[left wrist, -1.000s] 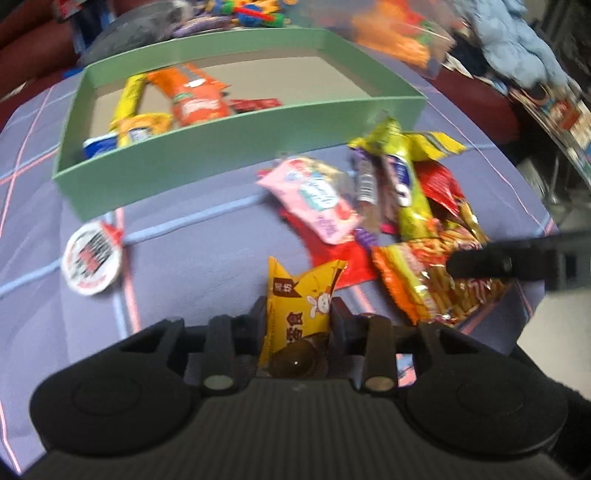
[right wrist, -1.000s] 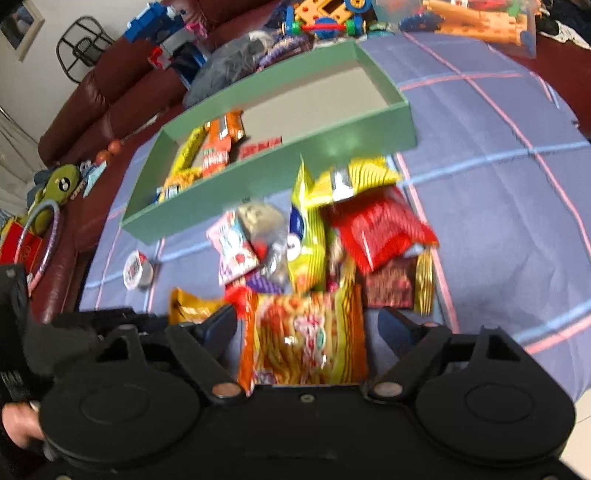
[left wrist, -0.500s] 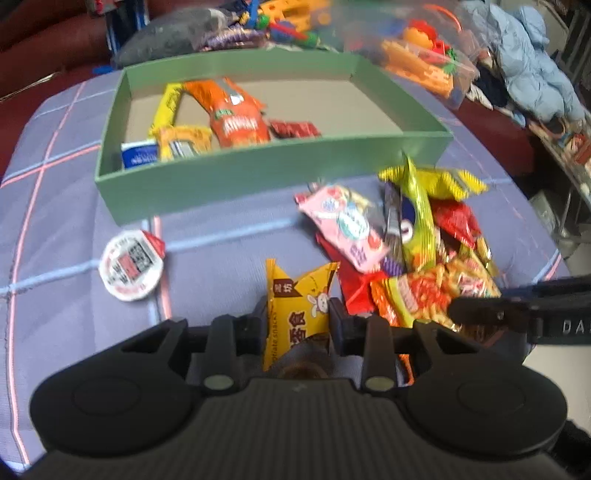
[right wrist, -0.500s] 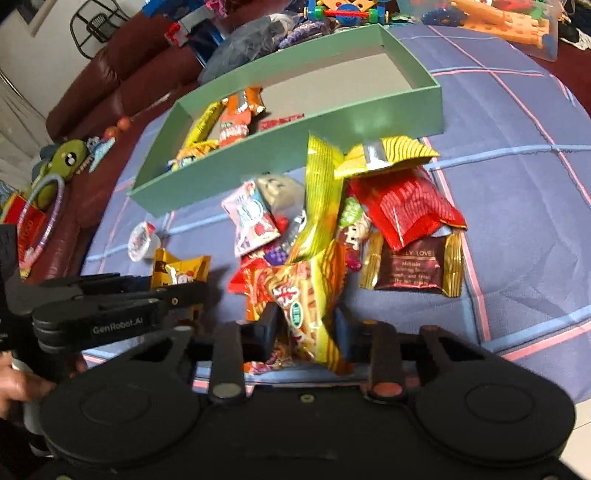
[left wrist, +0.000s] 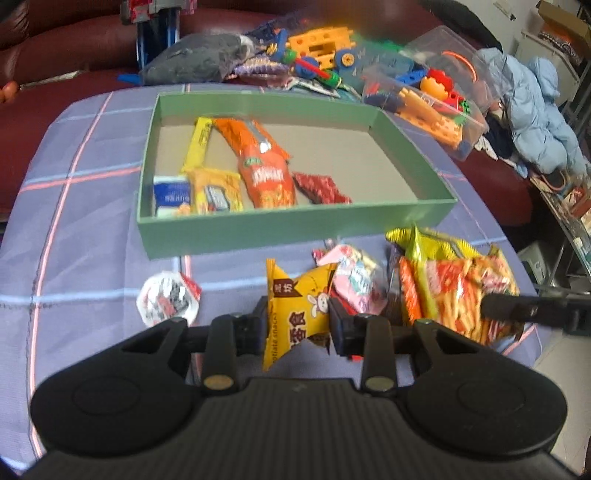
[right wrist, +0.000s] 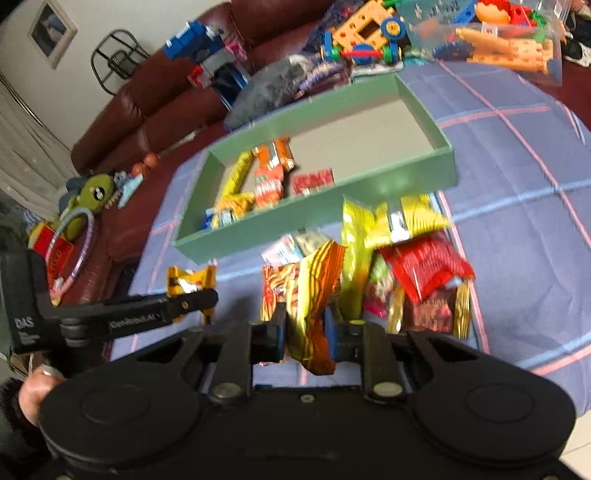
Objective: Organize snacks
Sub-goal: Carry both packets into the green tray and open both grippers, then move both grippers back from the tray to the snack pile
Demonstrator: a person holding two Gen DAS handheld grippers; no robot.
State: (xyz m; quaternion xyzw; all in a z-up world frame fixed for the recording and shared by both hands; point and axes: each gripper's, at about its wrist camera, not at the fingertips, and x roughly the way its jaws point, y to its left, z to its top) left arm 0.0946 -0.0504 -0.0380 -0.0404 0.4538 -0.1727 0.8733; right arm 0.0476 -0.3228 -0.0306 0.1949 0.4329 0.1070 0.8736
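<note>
We grip a yellow rabbit-print packet [left wrist: 297,314] in our left gripper [left wrist: 297,321]; our right gripper [right wrist: 306,338], jaws just closed, clamps an orange noodle-snack bag [right wrist: 314,295]. The green box [left wrist: 258,229] sits at twelve o'clock.

A dark red leather sofa [right wrist: 155,92] runs along the far side, a framed picture [right wrist: 51,33] on the pale wall [right wrist: 110,14] behind.
</note>
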